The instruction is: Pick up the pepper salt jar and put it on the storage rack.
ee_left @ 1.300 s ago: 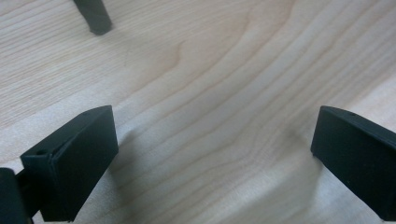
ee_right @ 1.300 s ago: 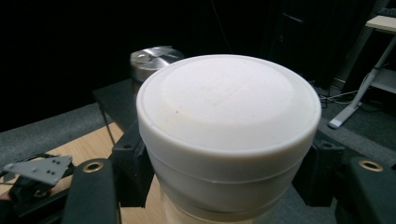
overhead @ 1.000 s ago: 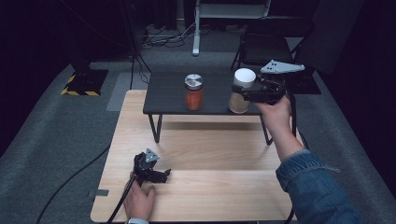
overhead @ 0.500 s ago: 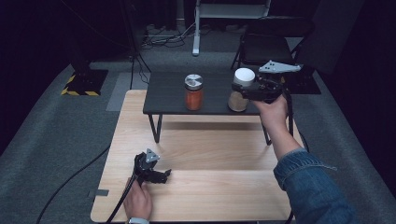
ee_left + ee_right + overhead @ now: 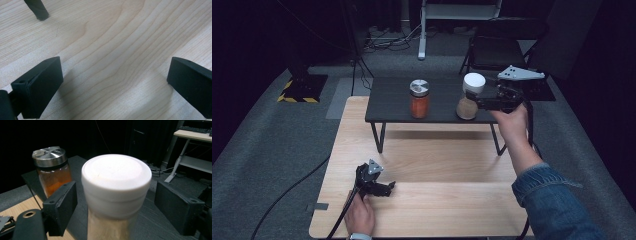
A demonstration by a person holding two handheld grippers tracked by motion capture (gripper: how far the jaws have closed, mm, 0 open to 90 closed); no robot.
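The left tool rests low on the wooden table, near the person, with its jaws spread wide and nothing between them. Farther away, on the small dark table, the right tool stands around the white-lidded jar. Its jaws have just been opening, and the jar is between them, but the pads do not press it; it is released and stands by itself near the right end of the dark table.

The risk I judge is at the withdrawal: the left jaw seems close to the jar, so a sideways pull could catch the lid, tip the jar or push it toward the edge. It could also knock the orange jar beside it.

The right gripper view shows the gaps on both sides of the lid; the high view hides them, but it shows how near the jar stands to the table's front edge.
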